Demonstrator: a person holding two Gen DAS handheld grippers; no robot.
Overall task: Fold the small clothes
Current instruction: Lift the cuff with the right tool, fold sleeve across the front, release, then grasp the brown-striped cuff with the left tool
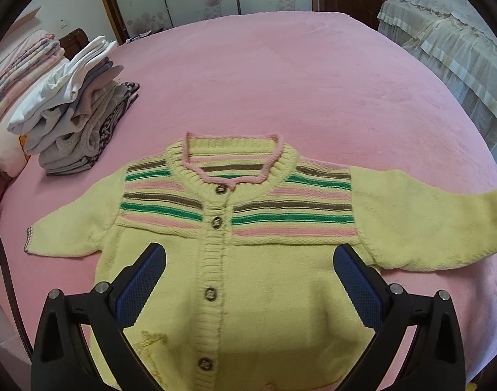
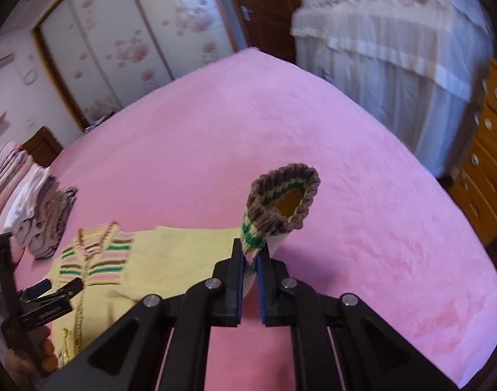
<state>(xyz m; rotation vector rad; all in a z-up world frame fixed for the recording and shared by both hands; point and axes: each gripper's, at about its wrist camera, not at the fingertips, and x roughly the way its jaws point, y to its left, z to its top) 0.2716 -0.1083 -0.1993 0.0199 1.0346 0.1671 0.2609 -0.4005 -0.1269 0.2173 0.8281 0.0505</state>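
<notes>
Brown cuff (image 2: 282,202) pinched by right gripper (image 2: 249,262), unseen from left wrist.

I count one yellow cardigan (image 1: 274,293) with two sleeves and four buttons (image 1: 210,294) showing. One pile of folded clothes (image 1: 82,117), pieces too bunched to count. One pink bed (image 1: 281,81). Two grippers: left gripper (image 1: 248,257), right gripper (image 2: 250,254).

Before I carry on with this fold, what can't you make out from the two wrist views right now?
- Cardigan hem: left wrist view, cut off by the bottom edge and the left gripper.
- Sleeve cuff: leaves the left wrist view at its right edge.
- Clothes pile: right wrist view, blurred and small.
</notes>
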